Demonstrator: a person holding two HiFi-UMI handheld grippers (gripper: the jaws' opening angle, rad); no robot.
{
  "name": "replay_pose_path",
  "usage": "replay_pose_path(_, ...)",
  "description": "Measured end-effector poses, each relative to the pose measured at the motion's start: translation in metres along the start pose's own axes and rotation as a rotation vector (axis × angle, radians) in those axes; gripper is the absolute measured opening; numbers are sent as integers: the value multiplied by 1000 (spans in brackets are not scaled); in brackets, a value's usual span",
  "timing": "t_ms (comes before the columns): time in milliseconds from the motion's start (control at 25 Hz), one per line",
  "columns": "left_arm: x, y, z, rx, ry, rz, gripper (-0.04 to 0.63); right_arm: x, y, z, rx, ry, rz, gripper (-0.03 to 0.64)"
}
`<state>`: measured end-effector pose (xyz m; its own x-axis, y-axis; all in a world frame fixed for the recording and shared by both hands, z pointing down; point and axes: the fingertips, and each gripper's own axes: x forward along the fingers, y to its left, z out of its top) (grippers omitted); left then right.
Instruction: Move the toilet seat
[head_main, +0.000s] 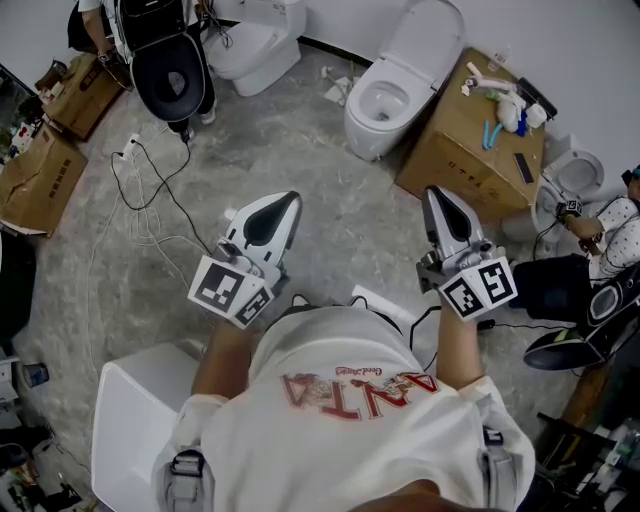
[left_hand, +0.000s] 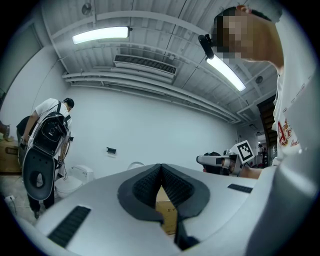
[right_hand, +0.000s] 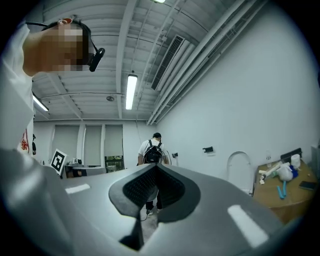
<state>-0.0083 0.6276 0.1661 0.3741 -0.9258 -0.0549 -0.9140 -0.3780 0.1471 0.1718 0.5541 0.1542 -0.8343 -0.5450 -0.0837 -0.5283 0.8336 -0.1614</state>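
In the head view you hold both grippers out level in front of your chest, above the grey floor (head_main: 330, 210). The left gripper (head_main: 290, 202) and the right gripper (head_main: 433, 193) are well apart from each other, and neither touches anything. The toilet (head_main: 372, 120) stands ahead of them, nearer the right gripper's side, with its lid (head_main: 432, 40) raised towards the wall. You cannot tell from here whether the seat ring lies on the bowl or is up with the lid. Just beside the toilet sits a cardboard box (head_main: 465, 150) with small items on top. A second toilet (head_main: 255, 45) stands at the top left, next to a person (head_main: 165, 50) carrying black gear, and cables (head_main: 150, 200) trail across the floor.

In the left gripper view your left gripper (left_hand: 161, 168) has its jaws pressed together at the tips, with nothing between the ribbed pads (left_hand: 147, 186). A strip of the cardboard box (left_hand: 168, 214) shows through the gap below them. Your right gripper (left_hand: 216, 160) juts in from the right.

In the right gripper view the right gripper (right_hand: 155, 168) also has its jaws closed on nothing. Beyond them a person with a backpack (right_hand: 152, 150) stands facing away. The raised lid (right_hand: 239, 171) shows as a white arch against the wall, with the cardboard box (right_hand: 282, 197) to its right.
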Motion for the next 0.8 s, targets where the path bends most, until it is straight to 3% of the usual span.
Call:
replay_pose_path(320,-35,36,1,7,9,5,9,32,33,-13,11,8,2,2)
replay_pose_path(560,-47,63,-17,-87,21,-16,9,56,61,-28,-72,79,4,2)
replay_pose_path(800,-34,73,-28,-126,19,-50,9,67,51,-31,-64,106,-20,2)
